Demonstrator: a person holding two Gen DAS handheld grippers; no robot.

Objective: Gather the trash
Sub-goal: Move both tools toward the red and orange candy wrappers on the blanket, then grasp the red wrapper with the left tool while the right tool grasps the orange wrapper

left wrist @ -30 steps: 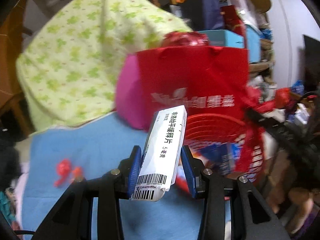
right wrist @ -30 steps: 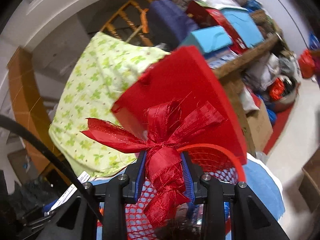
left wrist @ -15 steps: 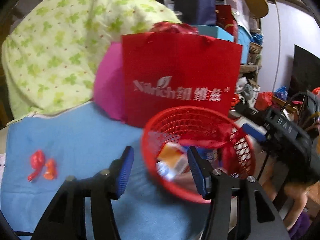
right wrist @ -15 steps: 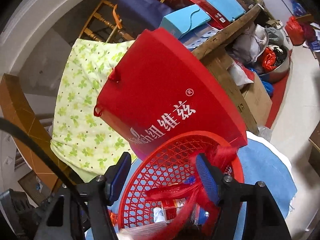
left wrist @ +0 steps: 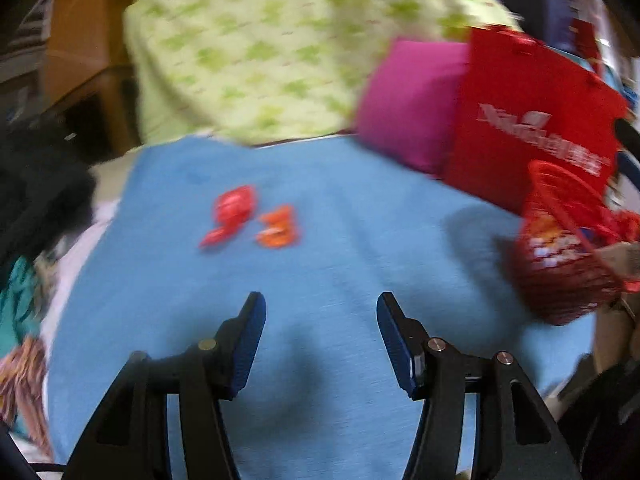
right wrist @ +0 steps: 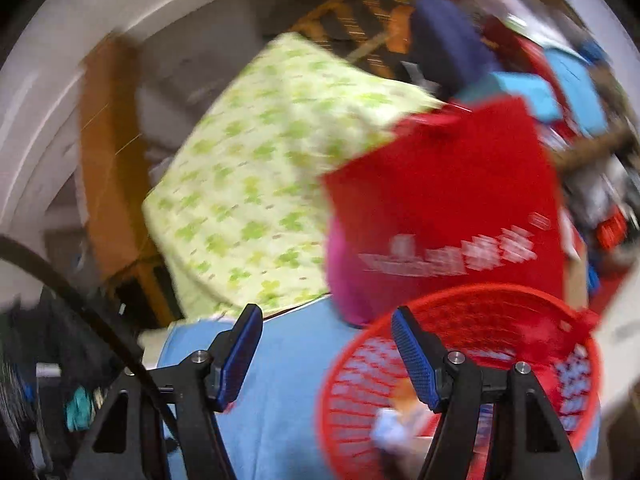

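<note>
From the left wrist, the left gripper (left wrist: 320, 304) hangs over the blue cloth (left wrist: 360, 248), its jaws apart with nothing between them, having just been opening. Ahead of it two small wrappers lie just beside each other on the cloth, a red wrapper (left wrist: 232, 214) and an orange wrapper (left wrist: 279, 227). The red mesh basket (left wrist: 560, 264) sits at the right edge, trash inside it, in front of the red paper bag (left wrist: 536, 120).

From the right wrist, the right gripper (right wrist: 326, 318) stands wide and empty too, its jaws having just been opening. Its right finger overlaps the basket's (right wrist: 480, 292) rim; blurred scraps lie inside. The green-patterned pillow (right wrist: 256, 184) leans behind
</note>
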